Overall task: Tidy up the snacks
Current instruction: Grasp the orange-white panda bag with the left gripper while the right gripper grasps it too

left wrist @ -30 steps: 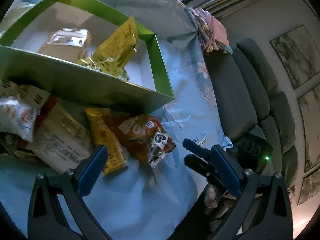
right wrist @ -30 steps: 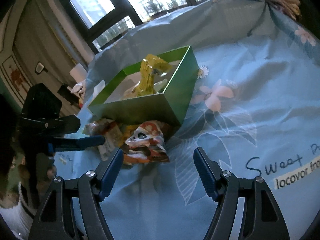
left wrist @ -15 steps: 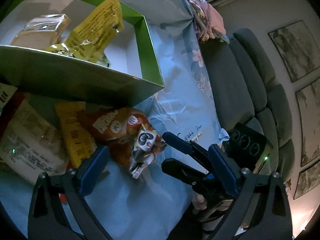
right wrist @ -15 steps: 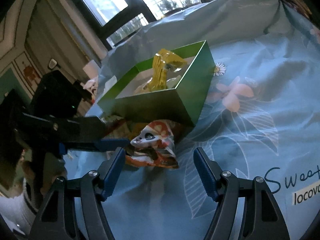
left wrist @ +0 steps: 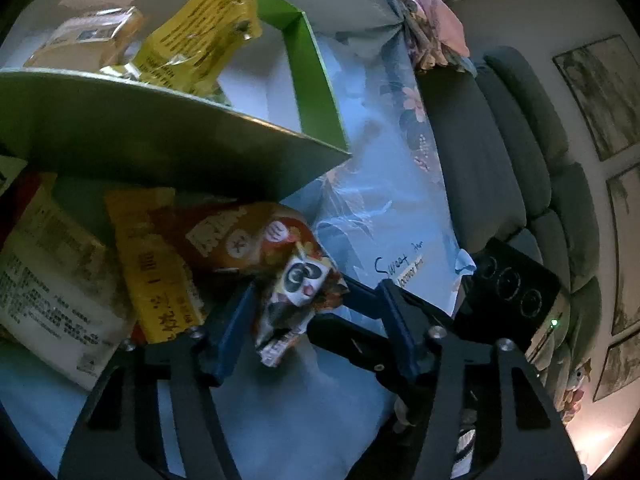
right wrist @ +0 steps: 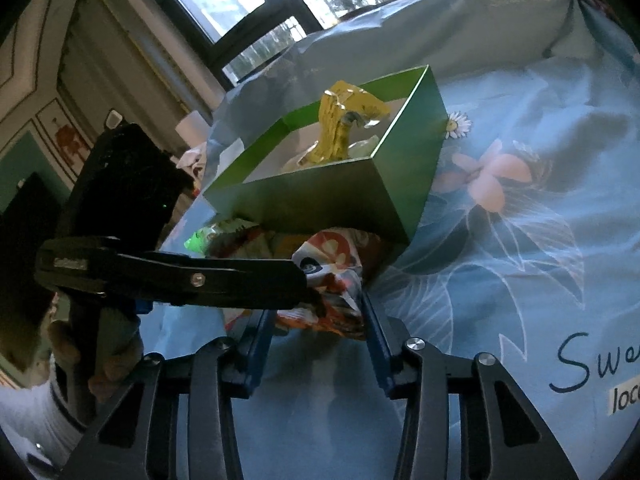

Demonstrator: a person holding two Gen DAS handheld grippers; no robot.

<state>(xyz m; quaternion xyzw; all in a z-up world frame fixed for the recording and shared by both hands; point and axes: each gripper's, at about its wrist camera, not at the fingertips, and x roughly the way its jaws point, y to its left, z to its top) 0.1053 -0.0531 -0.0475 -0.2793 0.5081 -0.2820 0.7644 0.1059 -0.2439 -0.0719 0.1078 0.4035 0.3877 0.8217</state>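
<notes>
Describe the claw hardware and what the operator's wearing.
Both claws, left and right, match: black angular frames with cut-outs and silver screws, each with two blue finger pads. The left unit's black body shows a small green LED. No cables visible. Sleeve: light-coloured.

A light blue flowered sheet (right wrist: 520, 240) covers the surface. A grey sofa (left wrist: 500, 152) stands along its far edge, with framed pictures (left wrist: 596, 92) on the wall behind. A folded pink cloth (left wrist: 432, 36) lies at its corner. Windows (right wrist: 240, 4) stand beyond.
</notes>
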